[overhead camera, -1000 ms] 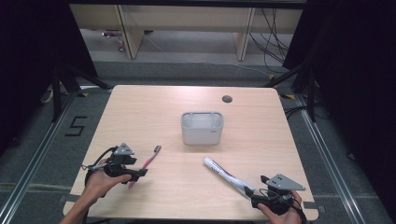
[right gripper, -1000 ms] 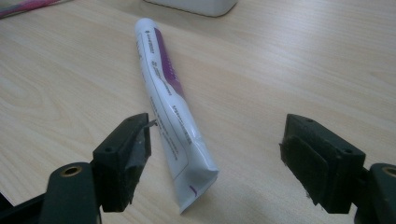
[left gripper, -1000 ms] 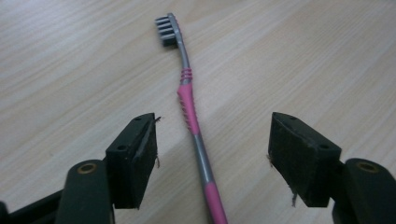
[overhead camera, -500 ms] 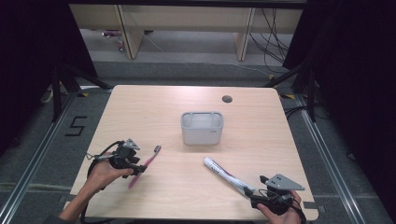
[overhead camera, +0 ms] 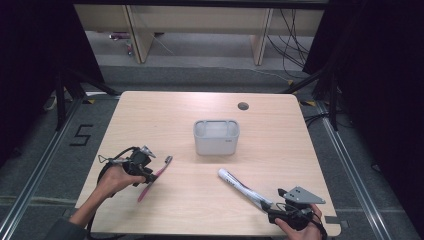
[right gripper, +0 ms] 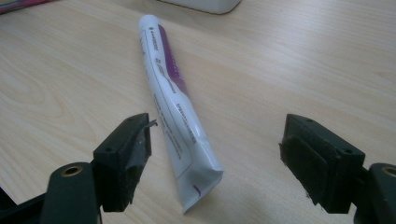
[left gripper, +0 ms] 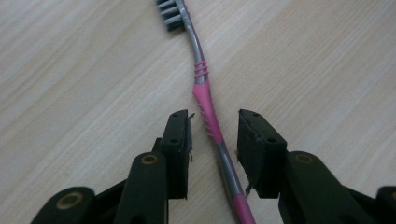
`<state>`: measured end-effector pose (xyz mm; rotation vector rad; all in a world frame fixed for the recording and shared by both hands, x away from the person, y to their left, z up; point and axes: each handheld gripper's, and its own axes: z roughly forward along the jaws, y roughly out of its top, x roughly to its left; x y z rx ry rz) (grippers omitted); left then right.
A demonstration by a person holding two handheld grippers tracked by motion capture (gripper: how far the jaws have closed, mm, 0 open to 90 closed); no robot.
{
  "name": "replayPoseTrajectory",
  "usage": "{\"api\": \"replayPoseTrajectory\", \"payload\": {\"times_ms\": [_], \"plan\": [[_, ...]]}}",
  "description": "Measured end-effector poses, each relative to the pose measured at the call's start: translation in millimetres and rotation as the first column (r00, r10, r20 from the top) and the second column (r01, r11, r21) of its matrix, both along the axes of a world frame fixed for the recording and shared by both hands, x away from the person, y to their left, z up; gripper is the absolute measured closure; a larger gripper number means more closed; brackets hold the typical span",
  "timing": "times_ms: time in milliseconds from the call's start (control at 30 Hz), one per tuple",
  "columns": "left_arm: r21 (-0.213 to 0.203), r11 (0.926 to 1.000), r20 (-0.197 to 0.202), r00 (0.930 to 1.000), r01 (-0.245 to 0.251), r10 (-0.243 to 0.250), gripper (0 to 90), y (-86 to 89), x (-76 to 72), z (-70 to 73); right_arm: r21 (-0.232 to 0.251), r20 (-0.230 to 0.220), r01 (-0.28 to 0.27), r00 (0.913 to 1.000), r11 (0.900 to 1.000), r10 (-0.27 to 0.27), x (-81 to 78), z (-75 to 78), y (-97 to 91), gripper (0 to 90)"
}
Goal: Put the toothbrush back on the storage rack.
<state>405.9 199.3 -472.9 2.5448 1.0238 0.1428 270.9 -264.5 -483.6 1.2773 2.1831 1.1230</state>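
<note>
A pink and grey toothbrush (overhead camera: 162,167) lies at the table's front left, bristle head pointing away. My left gripper (overhead camera: 148,174) is lowered over it. In the left gripper view the jaws straddle the toothbrush handle (left gripper: 201,79) with a small gap on each side, so the left gripper (left gripper: 214,135) is open. A white toothpaste tube (overhead camera: 242,186) with purple print lies at the front right. My right gripper (overhead camera: 270,206) stands wide open at the tube's crimped end (right gripper: 196,179), and the right gripper (right gripper: 219,129) is not touching it.
A white rectangular container (overhead camera: 216,137) stands open-topped at the middle of the wooden table (overhead camera: 165,120); its base edge (right gripper: 205,4) shows beyond the tube. A dark cable hole (overhead camera: 243,106) sits near the far edge. Black frame legs and shelving stand behind.
My left gripper has moved forward and to the right onto the toothbrush, and its jaws now straddle the handle. The right gripper and the tube have stayed put.
</note>
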Motion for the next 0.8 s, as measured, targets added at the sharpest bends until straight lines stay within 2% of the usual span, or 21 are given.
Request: {"api": "replayPoseTrajectory", "payload": {"times_ms": [133, 167, 267, 467, 533, 567, 600, 667, 700, 800], "plan": [[0.026, 0.9996, -0.008, 0.9999, 0.011, -0.011, 66.7, -5.0, 4.9, -0.6, 0.007, -0.01, 0.004, 0.9999, 1.0, -0.004, -0.7, -0.1, 0.4, 24.9], [0.04, 0.999, -0.016, 0.9997, 0.019, -0.019, 66.7, -5.9, 5.9, -0.1, 0.0, -0.001, -0.001, 1.0, 1.0, 0.001, -0.2, 0.3, -0.3, 24.9], [0.047, 0.9986, -0.026, 0.9994, 0.025, -0.024, 66.7, -8.1, 8.6, -0.3, -0.017, 0.027, -0.011, 0.9996, 0.9998, 0.011, 1.5, 0.6, -4.5, 25.0], [0.067, 0.9977, -0.067, 0.9977, 0.013, -0.008, 66.5, -9.1, 13.7, -2.5, -0.017, 0.027, -0.011, 0.9996, 0.9998, 0.011, 1.7, 0.7, -4.4, 25.3], [0.064, 0.9979, -0.059, 0.9983, 0.008, -0.004, 67.5, -9.3, 14.9, -3.5, -0.015, 0.028, -0.011, 0.9995, 0.9998, 0.011, 1.7, 0.9, -4.2, 25.2], [0.072, 0.9974, -0.067, 0.9977, 0.009, -0.004, 68.3, -9.3, 15.8, -3.4, -0.001, 0.012, -0.001, 0.9999, 1.0, 0.001, 0.6, 1.3, -3.1, 25.2], [0.067, 0.9977, -0.07, 0.9975, 0.005, 0.0, 68.9, -9.3, 16.5, -4.3, -0.014, 0.03, -0.01, 0.9995, 0.9999, 0.01, 1.8, 1.1, -4.5, 25.3], [0.071, 0.9974, -0.08, 0.9968, 0.009, -0.004, 70.8, -9.1, 18.0, -5.4, -0.013, 0.029, -0.007, 0.9996, 0.9999, 0.008, 1.6, 1.2, -4.9, 25.2], [0.079, 0.9967, -0.097, 0.9952, 0.019, -0.011, 71.9, -9.1, 19.0, -5.4, -0.01, 0.028, -0.004, 0.9996, 0.9999, 0.005, 1.5, 1.5, -4.7, 25.2], [0.084, 0.9962, -0.103, 0.9946, 0.022, -0.013, 74.5, -9.6, 19.8, -7.4, -0.012, 0.03, -0.007, 0.9995, 0.9999, 0.007, 1.8, 1.2, -4.7, 25.3]]}}
